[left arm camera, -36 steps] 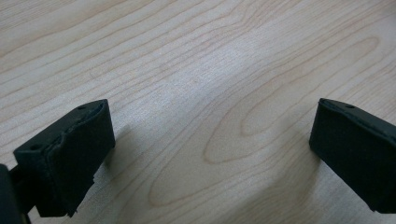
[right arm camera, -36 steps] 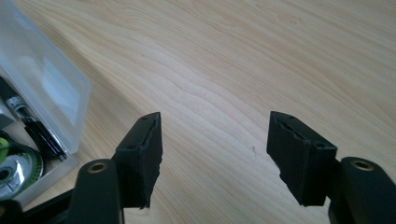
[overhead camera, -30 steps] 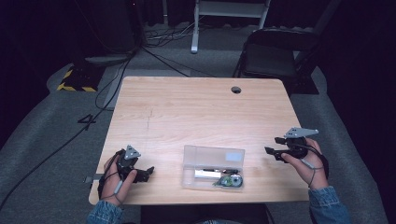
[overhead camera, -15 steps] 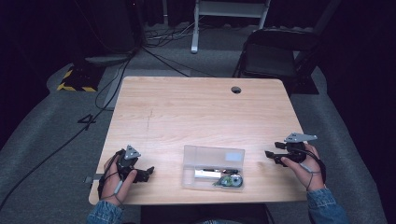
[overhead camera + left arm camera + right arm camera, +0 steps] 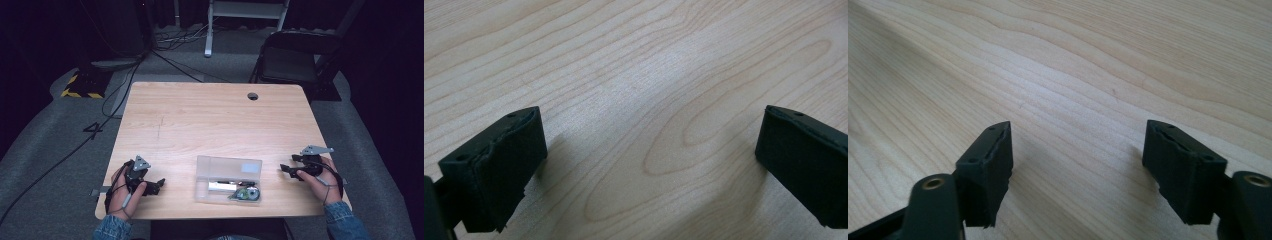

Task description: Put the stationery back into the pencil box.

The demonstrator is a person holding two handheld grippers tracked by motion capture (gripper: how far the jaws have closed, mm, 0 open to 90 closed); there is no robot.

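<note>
Wood table (image 5: 210, 120): both tools apart, clear case (image 5: 229, 178) btwn.

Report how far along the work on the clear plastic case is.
Nothing looks done yet: the clear plastic case lies shut near the front edge of the wooden table, its small contents inside. In hand: the right gripper, jaws just opening and empty, sits low beside the case; the left gripper rests open on the other side. Left: reaching and handling the case.
</note>
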